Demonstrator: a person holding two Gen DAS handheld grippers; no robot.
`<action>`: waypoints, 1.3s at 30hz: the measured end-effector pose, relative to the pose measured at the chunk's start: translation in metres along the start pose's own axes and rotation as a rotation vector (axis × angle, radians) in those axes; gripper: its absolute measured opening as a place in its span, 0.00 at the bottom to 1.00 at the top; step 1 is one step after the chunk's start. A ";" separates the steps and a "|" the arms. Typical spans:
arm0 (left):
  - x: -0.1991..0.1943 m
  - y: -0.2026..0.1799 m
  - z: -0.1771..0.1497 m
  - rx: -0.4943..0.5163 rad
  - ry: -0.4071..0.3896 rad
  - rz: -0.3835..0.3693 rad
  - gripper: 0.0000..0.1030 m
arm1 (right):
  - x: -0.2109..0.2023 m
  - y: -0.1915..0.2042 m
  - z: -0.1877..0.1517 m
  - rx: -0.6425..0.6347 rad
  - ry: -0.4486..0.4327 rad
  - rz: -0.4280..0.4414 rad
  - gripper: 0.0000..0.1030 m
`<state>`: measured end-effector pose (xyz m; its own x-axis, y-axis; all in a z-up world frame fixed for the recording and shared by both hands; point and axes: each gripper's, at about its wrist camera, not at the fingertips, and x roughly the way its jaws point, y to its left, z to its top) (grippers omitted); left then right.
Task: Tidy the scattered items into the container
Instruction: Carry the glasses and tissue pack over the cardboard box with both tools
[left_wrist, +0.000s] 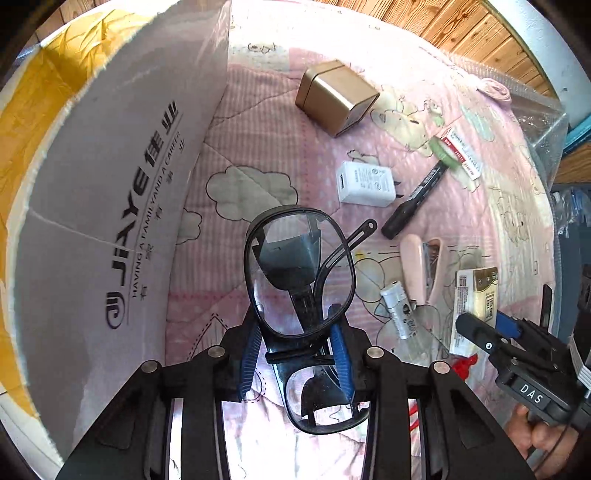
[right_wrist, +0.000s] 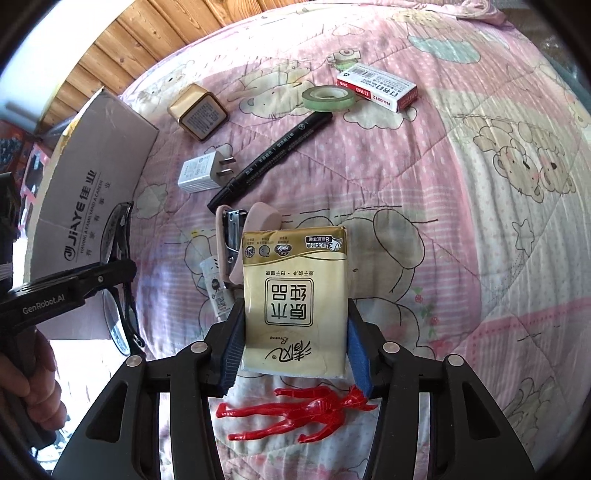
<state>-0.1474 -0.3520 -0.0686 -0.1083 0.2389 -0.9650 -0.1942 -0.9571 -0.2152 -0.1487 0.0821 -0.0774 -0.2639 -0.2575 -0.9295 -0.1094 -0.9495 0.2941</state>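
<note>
My left gripper (left_wrist: 295, 332) is shut on black-framed glasses (left_wrist: 299, 266), held above the pink quilt beside the grey cardboard box (left_wrist: 110, 184). In the right wrist view the glasses (right_wrist: 118, 280) hang near the box (right_wrist: 88, 177). My right gripper (right_wrist: 293, 325) is shut on a gold tissue pack (right_wrist: 295, 291) that lies low on the quilt, its blue pads (right_wrist: 231, 350) pressing the pack's sides. A red toy figure (right_wrist: 295, 410) lies under that gripper. The left wrist view shows the right gripper (left_wrist: 487, 325) at the tissue pack (left_wrist: 474, 295).
Scattered on the quilt are a gold tin (right_wrist: 197, 110), white charger (right_wrist: 201, 171), black marker (right_wrist: 273, 147), green tape roll (right_wrist: 328, 98), staples box (right_wrist: 376, 90), pink stapler (right_wrist: 236, 225) and small white tube (right_wrist: 216, 288). Wooden wall panels (right_wrist: 122, 48) stand behind.
</note>
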 end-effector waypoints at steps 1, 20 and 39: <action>-0.005 0.004 -0.001 0.008 -0.008 0.002 0.36 | -0.002 0.002 -0.001 -0.002 0.001 0.001 0.50; -0.035 -0.178 0.079 0.088 -0.179 -0.019 0.36 | -0.042 0.078 0.007 -0.147 -0.050 -0.025 0.50; -0.057 -0.196 0.109 0.019 -0.346 -0.114 0.36 | -0.082 0.149 0.020 -0.303 -0.118 -0.031 0.50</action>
<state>-0.2091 -0.1605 0.0449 -0.4079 0.3887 -0.8262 -0.2418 -0.9185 -0.3128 -0.1621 -0.0346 0.0473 -0.3764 -0.2221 -0.8994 0.1668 -0.9712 0.1701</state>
